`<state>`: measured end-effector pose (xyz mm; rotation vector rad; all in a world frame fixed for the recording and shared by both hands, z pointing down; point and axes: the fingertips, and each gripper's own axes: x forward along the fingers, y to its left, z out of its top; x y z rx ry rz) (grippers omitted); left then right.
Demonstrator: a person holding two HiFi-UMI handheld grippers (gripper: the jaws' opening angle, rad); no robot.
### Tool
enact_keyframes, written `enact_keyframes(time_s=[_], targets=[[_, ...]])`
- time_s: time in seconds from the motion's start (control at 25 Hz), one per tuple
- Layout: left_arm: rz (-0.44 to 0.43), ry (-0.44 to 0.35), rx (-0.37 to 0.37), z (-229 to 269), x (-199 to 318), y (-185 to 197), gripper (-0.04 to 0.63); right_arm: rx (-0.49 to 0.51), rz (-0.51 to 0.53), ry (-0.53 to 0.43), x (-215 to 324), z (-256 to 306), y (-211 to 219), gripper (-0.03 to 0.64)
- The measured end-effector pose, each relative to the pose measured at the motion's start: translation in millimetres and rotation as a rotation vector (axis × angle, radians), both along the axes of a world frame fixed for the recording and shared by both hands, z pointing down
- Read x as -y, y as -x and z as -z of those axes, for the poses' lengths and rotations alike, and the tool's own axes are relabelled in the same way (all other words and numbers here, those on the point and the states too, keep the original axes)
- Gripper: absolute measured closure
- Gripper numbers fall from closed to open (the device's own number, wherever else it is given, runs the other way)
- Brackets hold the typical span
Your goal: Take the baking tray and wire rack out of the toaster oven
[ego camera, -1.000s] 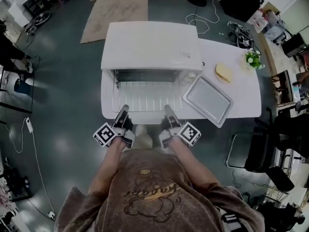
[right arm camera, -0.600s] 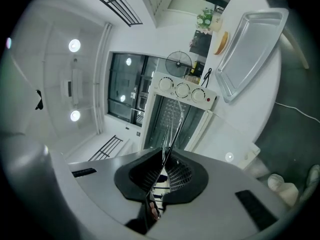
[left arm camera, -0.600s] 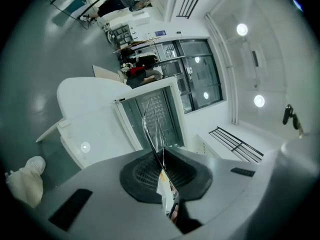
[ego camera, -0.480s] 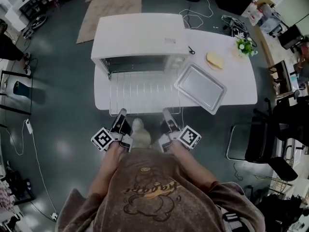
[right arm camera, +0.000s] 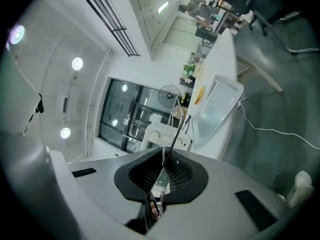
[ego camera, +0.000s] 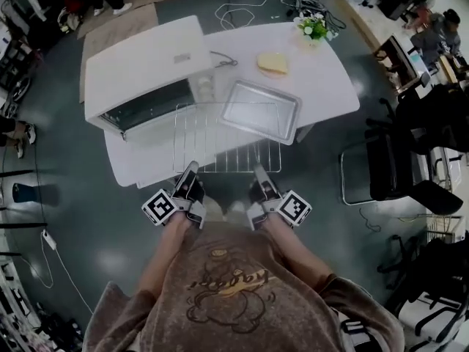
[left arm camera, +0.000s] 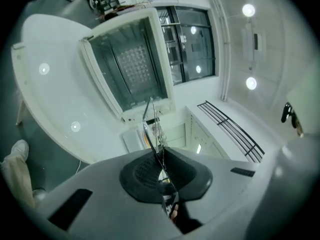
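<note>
At the left end of the white table (ego camera: pixel 322 79) a white toaster oven (ego camera: pixel 146 61) is seen, its dark mouth open and turned toward the person. The left gripper (ego camera: pixel 191 171) is held level in front of the table, and its jaws are closed almost fully on the near edge of the wire rack (ego camera: pixel 212 141). In the left gripper view the thin wires (left arm camera: pixel 152 124) are seen edge-on, pinched between the black pads (left arm camera: pixel 145 171). The rack is held flat, wholly outside the oven, over the table's front part. Its near edge is clamped at the other side by the right gripper (ego camera: pixel 259 173), whose jaws are likewise nearly together on the wire (right arm camera: pixel 172 124). The baking tray (ego camera: pixel 260 110) is set on the table just right of the oven, its near side overlapping the rack's far right corner; whether they touch cannot be told. Farther right a slice of bread (ego camera: pixel 272 63) and a small plant (ego camera: pixel 314 28) are seen on the table.
</note>
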<state>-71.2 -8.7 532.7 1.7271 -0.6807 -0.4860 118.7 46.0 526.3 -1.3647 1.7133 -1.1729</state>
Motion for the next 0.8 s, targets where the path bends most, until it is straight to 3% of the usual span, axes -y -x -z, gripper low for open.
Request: enact_keyframes(time_s=[0.36, 0.48, 0.64, 0.8], targets=[[-0.246, -0.019, 0.048, 2.0, 0.3, -124.1, 0.588, 0.04, -0.259, 0.025, -44.4, -4.1, -108.7, 0.603], [-0.31, -0.014, 0.065, 1.4, 5.8, -142.4, 0.588, 0.069, -0.343, 0.1, -57.3, -15.9, -121.5, 0.603], [-0.381, -0.019, 0.064, 1.1, 20.2, -164.1, 0.588, 0.109, -0.392, 0.05, -48.6, -10.2, -132.5, 0.603], [-0.431, -0.008, 0.06, -0.5, 39.6, -186.2, 0.588, 0.113, -0.443, 0.067, -40.0, -12.5, -145.1, 0.603]])
